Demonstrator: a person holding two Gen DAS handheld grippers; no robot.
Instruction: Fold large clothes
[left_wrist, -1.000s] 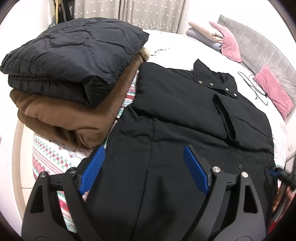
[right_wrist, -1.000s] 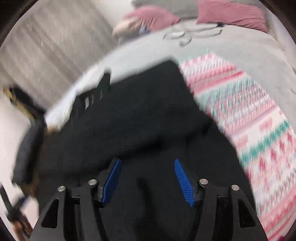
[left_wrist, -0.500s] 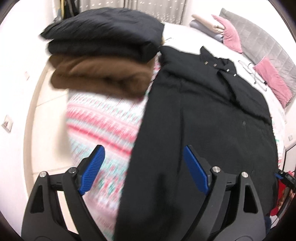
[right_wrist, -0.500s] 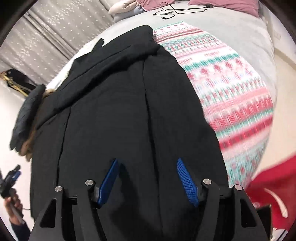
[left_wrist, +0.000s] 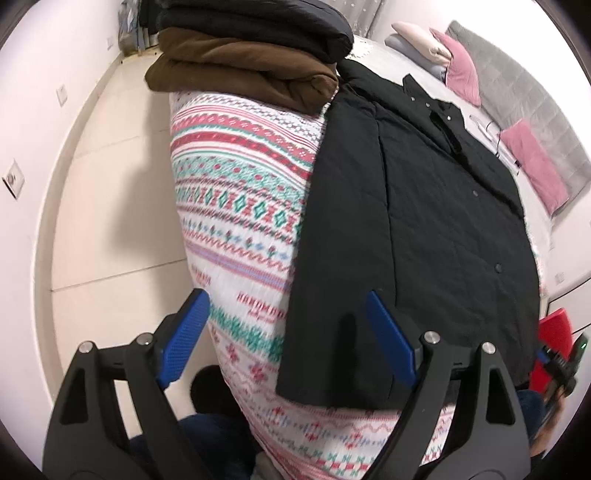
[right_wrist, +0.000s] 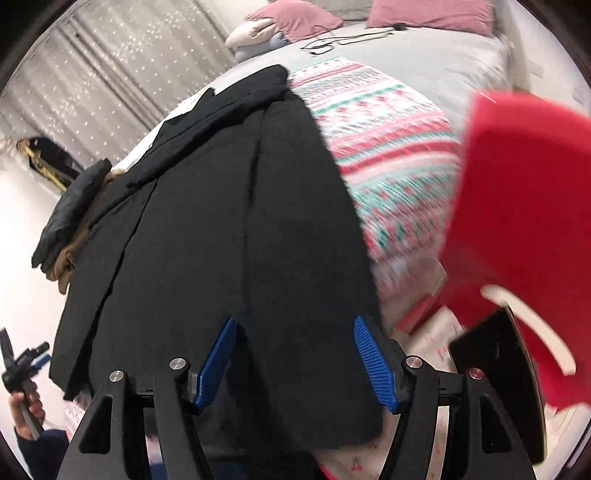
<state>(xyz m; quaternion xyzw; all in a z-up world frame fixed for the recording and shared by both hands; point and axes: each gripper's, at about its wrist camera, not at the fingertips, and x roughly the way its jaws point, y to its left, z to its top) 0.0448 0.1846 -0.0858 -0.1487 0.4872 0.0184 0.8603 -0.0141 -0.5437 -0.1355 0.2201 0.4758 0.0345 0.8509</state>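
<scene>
Both sets of jaws stand open and grip nothing: the left gripper (left_wrist: 284, 339) hangs over the near edge of the patterned blanket (left_wrist: 236, 206), the right gripper (right_wrist: 295, 358) above the hem of the black coat (right_wrist: 229, 229). That coat lies flat lengthwise along the bed (right_wrist: 443, 62), collar toward the pink pillows (left_wrist: 532, 162). At the blanket's far left corner sits a folded stack (left_wrist: 251, 48), perhaps two garments.
</scene>
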